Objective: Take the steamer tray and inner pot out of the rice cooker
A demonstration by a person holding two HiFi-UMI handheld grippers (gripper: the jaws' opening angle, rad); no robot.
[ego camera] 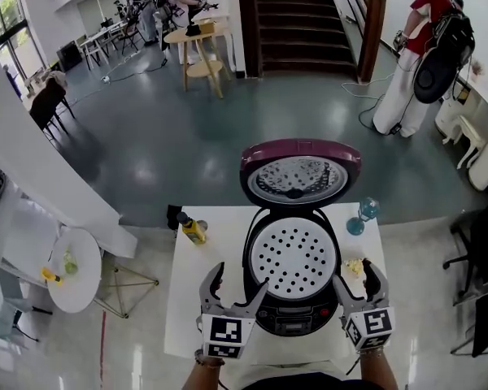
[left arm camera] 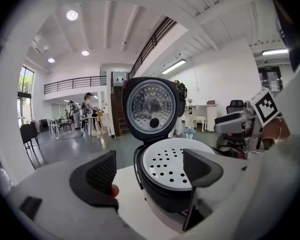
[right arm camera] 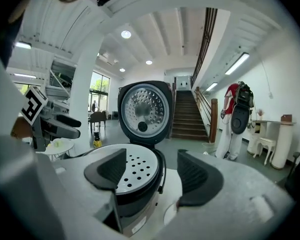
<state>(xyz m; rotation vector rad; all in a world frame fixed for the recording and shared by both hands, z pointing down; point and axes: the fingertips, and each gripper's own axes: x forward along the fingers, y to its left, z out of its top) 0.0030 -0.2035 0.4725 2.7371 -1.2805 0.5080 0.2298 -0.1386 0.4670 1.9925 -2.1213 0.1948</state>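
Left claw (ego camera: 238, 287) and right claw (ego camera: 356, 279), both released, flanking rice cooker (ego camera: 297, 319); steamer tray (ego camera: 293, 257) flat.

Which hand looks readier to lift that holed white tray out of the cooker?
Left, narrowly. Both are open beside the rice cooker, but the left hand-held gripper has more of the steamer tray between its jaws than the right hand-held gripper.

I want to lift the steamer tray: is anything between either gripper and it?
Nothing visible does. The lid is up, the steamer tray lies exposed in the rice cooker, and the left gripper and right gripper flank it, jaws open and empty.
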